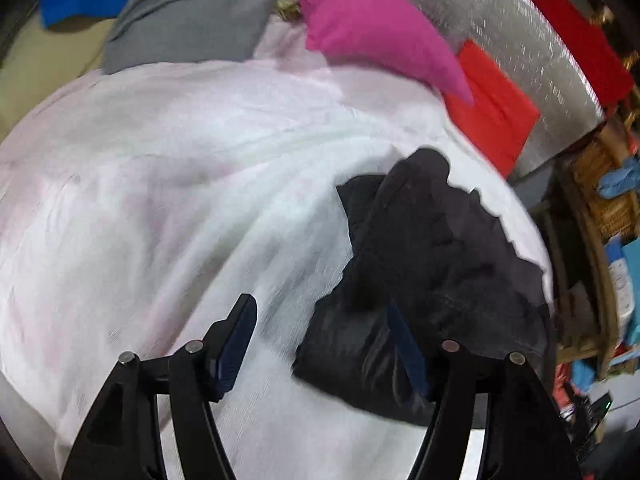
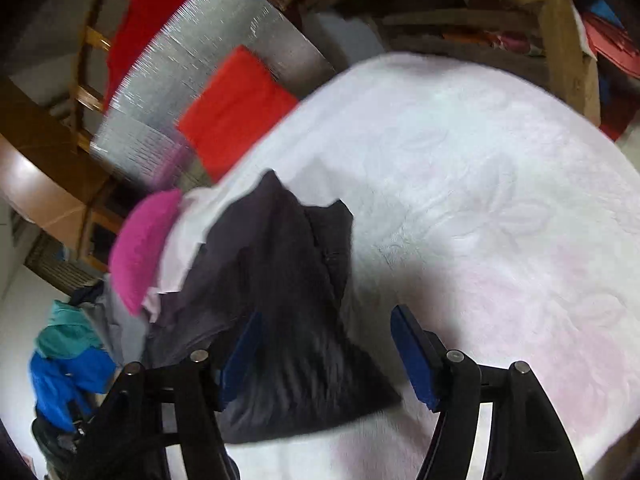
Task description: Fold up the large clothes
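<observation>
White bedspread (image 1: 180,184): woven cloth, matt, with a faint raised floral pattern and pale pink tinges. Dark garment (image 1: 432,248): thin black cloth, matt, rumpled, slight sheen along its lower folds. Pink cushion (image 1: 372,24): soft matt fabric, fine nap. Red cloth (image 1: 492,116): smooth, flat, matt. Silver sheet (image 1: 520,44): foil-like, ribbed, glinting. Grey cloth (image 1: 192,12): matt, soft. Left gripper (image 1: 324,344) and right gripper (image 2: 326,350): black plastic arms, semi-matt, with bright metal pins; blue pads (image 2: 414,354) looked rubbery and finely ribbed. Chair frame (image 2: 92,40): varnished wood, glossy.
</observation>
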`<state>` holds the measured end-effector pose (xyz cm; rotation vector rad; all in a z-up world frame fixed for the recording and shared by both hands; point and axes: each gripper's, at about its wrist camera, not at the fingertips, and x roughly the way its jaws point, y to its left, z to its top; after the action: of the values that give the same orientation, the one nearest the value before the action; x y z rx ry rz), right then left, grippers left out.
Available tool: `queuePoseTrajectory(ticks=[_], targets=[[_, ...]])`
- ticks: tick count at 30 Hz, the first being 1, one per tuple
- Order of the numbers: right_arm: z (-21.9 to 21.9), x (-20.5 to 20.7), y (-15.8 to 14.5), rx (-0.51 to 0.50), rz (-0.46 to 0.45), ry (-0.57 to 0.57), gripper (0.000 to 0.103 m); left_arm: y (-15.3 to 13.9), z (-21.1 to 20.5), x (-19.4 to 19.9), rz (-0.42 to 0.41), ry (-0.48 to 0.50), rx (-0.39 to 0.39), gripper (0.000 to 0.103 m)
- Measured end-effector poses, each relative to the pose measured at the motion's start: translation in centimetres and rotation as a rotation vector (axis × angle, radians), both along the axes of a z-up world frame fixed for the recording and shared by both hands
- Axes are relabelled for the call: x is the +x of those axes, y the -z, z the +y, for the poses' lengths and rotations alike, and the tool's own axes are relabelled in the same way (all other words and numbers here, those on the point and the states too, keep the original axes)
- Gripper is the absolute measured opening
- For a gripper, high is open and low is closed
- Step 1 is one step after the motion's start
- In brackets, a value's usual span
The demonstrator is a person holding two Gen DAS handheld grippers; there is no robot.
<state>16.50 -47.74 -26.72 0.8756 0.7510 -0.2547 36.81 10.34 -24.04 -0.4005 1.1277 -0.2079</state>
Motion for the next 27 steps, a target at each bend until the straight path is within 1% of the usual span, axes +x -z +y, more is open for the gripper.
queuePoseTrajectory(ticks=[1, 2, 4, 6, 7, 8, 10, 11, 14, 16, 17, 18, 20, 22, 23, 24, 27], targets=[[0.0, 0.6, 0.7, 0.005, 0.011, -0.014, 0.049, 0.7, -0.9, 0.6, 0.008, 0.012, 0.031, 0.068], [0.1, 1.1, 1.0, 0.004, 0.021, -0.024, 0.024, 1.0, -1.4, 0.8, 0.010, 0.019, 0.051, 0.068], [0.7, 1.4, 0.5, -0.071, 0.017, -0.005, 0.024, 2.0, -2.6, 1.4, 0.025, 0.034, 0.115, 0.068], [0.8, 1.2, 0.3, -0.109, 0.025, 0.006, 0.024, 2.6, -3.2, 1.8, 0.027, 0.036, 0.156, 0.068], [0.7, 1.4, 0.9, -0.105, 0.049, 0.008, 0.024, 3.1, -3.5, 2.2, 0.035, 0.039, 0.181, 0.068], [0.7, 1.8, 1.9, -0.099, 0.083, 0.005, 0.024, 3.4, -3.5, 2.4, 0.046, 0.040, 0.189, 0.069], [0.5, 2.1, 3.5, -0.068, 0.126, -0.007, 0.024, 4.4, -3.6, 2.9, 0.075, 0.038, 0.183, 0.070], [0.3, 1.8, 3.7, -0.048, 0.113, 0.002, 0.025, 4.5, -3.6, 3.0, 0.076, 0.036, 0.184, 0.070], [0.2, 0.9, 2.3, -0.036, 0.091, 0.021, 0.027, 3.3, -3.8, 2.6, 0.052, 0.045, 0.224, 0.070], [0.3, -0.1, 0.7, -0.044, 0.079, 0.030, 0.033, 1.4, -4.0, 1.4, -0.005, 0.064, 0.269, 0.070], [0.4, -0.6, -0.1, -0.055, 0.066, 0.036, 0.041, 0.6, -4.0, 0.8, -0.031, 0.068, 0.282, 0.070], [0.7, -1.3, -1.1, -0.071, 0.041, 0.043, 0.054, -0.5, -4.0, 0.0, -0.073, 0.076, 0.292, 0.070], [1.7, -2.4, -3.0, -0.124, -0.018, 0.045, 0.063, -2.8, -4.3, -1.8, -0.164, 0.094, 0.310, 0.070], [3.3, -3.2, -4.6, -0.181, -0.063, 0.015, 0.063, -4.5, -5.3, -3.7, -0.240, 0.125, 0.342, 0.071], [4.0, -3.3, -5.2, -0.200, -0.078, 0.003, 0.063, -5.0, -5.8, -4.2, -0.263, 0.136, 0.356, 0.071], [5.3, -3.7, -5.8, -0.235, -0.102, -0.033, 0.063, -5.6, -6.5, -5.1, -0.295, 0.153, 0.377, 0.072], [8.3, -3.7, -6.6, -0.295, -0.108, -0.111, 0.063, -6.8, -8.6, -7.2, -0.373, 0.184, 0.432, 0.076]])
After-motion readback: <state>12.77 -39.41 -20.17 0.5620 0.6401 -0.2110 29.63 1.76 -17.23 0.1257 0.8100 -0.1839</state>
